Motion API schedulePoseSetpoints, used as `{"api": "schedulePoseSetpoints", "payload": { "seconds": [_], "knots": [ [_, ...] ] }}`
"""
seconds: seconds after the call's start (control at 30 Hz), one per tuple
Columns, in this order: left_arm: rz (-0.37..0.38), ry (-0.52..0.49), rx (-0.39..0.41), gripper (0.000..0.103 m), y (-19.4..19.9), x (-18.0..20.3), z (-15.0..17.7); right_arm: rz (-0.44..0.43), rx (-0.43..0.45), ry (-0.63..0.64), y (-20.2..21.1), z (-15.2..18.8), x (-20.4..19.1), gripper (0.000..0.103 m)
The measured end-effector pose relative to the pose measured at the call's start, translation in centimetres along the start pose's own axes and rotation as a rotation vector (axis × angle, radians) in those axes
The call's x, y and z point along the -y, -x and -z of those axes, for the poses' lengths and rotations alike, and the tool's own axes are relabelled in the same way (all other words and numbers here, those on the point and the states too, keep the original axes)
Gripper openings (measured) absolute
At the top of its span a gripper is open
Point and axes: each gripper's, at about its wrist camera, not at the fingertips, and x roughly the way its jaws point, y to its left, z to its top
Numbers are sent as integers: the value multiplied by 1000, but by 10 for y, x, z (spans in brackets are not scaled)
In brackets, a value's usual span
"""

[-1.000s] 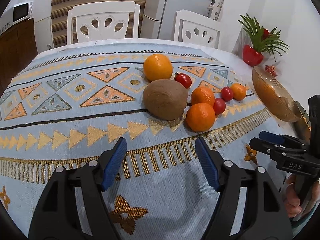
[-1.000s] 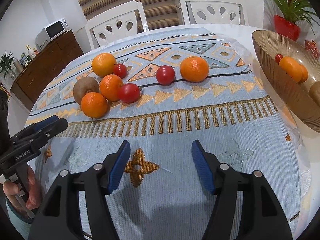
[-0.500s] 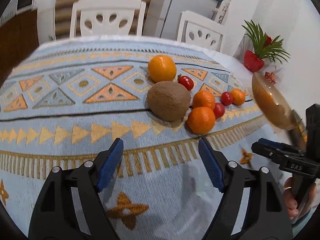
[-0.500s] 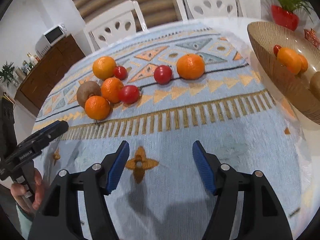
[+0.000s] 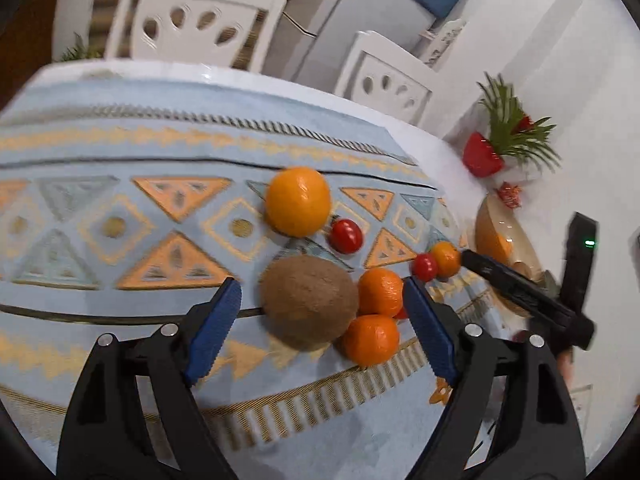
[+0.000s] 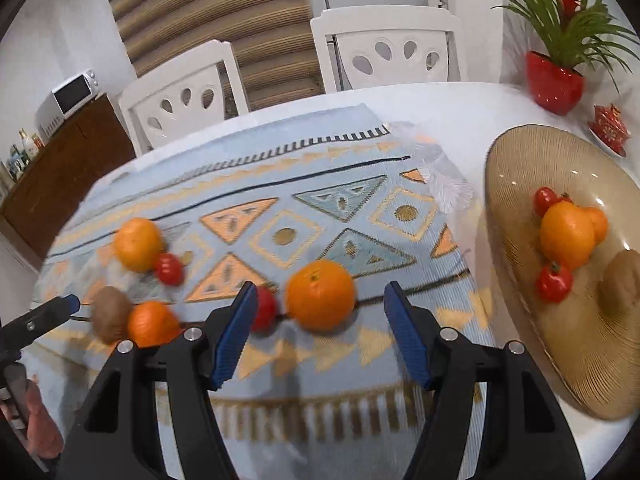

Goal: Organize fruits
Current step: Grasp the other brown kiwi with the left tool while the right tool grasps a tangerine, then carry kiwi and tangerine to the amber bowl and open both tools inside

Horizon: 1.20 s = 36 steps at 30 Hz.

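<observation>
1. Right now we hold the left hand-held gripper [image 5: 320,336] w/ its jaws opening, nothing pressed betw. the blue pads [image 5: 214,330]; they stand apart above the patterned cloth [image 5: 120,208] on the surface.
2. Framed betw. those pads, just ahead of them: a brown kiwi [image 5: 310,302], w/ two mandarins touching its right side – one nearer us [image 5: 370,338], one behind it [image 5: 380,290].
3. Farther ahead of the left hand-held gripper sits a big orange [image 5: 298,201] w/ a cherry tomato [image 5: 346,235] touching its lower right.
4. Off to the right of the left hand-held gripper: another tomato [image 5: 425,267] beside a small mandarin [image 5: 446,256], approx. at the tip of the right hand-held gripper's black finger.
5. We hold the right hand-held gripper [image 6: 320,336] w/ jaws apart, clamped on nothing.
6. Just ahead betw. its pads lies a mandarin [image 6: 320,294], not touched; a tomato [image 6: 265,312] peeks out behind the left pad [image 6: 234,334].
7. To the right of the right hand-held gripper stands the ribbed amber bowl [image 6: 520,184], holding an orange [image 6: 566,234], a mandarin behind it, two tomatoes [image 6: 554,282] & a kiwi [image 6: 620,280].
8. Left of the right hand-held gripper: orange, tomato, kiwi, mandarin – all blurred.
</observation>
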Motion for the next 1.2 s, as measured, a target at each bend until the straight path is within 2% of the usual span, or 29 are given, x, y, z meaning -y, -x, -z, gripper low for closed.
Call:
{"api": "schedulePoseSetpoints", "payload": {
  "seconds": [0.07, 0.17, 0.3, 0.4, 0.5, 0.53, 0.63, 0.67, 0.83, 0.87, 0.9, 0.97, 1.13, 1.2],
  "knots": [
    [17, -13, 1, 83, -8, 1, 5, -2, 4, 17, -10, 3, 1, 64],
    [-21, -67, -15, 83, -19, 5, 9, 4, -14, 24, -21, 8, 2, 64],
    [9, -29, -44, 83, -27, 0, 12, 12, -18, 30, -23, 10, -1, 63],
    [-19, -51, -49, 83, -31, 5, 15, 17, -33, 50, -26, 11, -5, 57],
    [-38, -65, -41, 82, -32, 8, 16, 32, -42, 70, -29, 12, -10, 44],
    [-38, -62, -39, 81, -32, 7, 16, 38, -41, 75, -29, 13, -11, 44],
    [-32, -34, -24, 69, -28, 1, 16, 42, -35, 78, -28, 13, -12, 43],
    [-40, -23, -19, 61, -27, -2, 16, 41, -33, 76, -28, 13, -12, 43],
    [-23, -9, -22, 61, -28, -5, 16, 33, -32, 70, -27, 13, -10, 43],
    [-20, -8, -27, 66, -29, -5, 15, 32, -33, 72, -27, 13, -10, 43],
    [-16, -3, -29, 76, -30, -5, 15, 31, -34, 72, -27, 13, -10, 43],
    [-36, -7, -11, 86, -30, -4, 13, 27, -36, 69, -28, 13, -9, 43],
    [-119, -36, -17, 85, -40, 3, 9, 25, -39, 67, -28, 12, -9, 43],
    [-175, -72, -29, 73, -44, 9, 8, 23, -38, 66, -28, 12, -9, 43]
  ]
}}
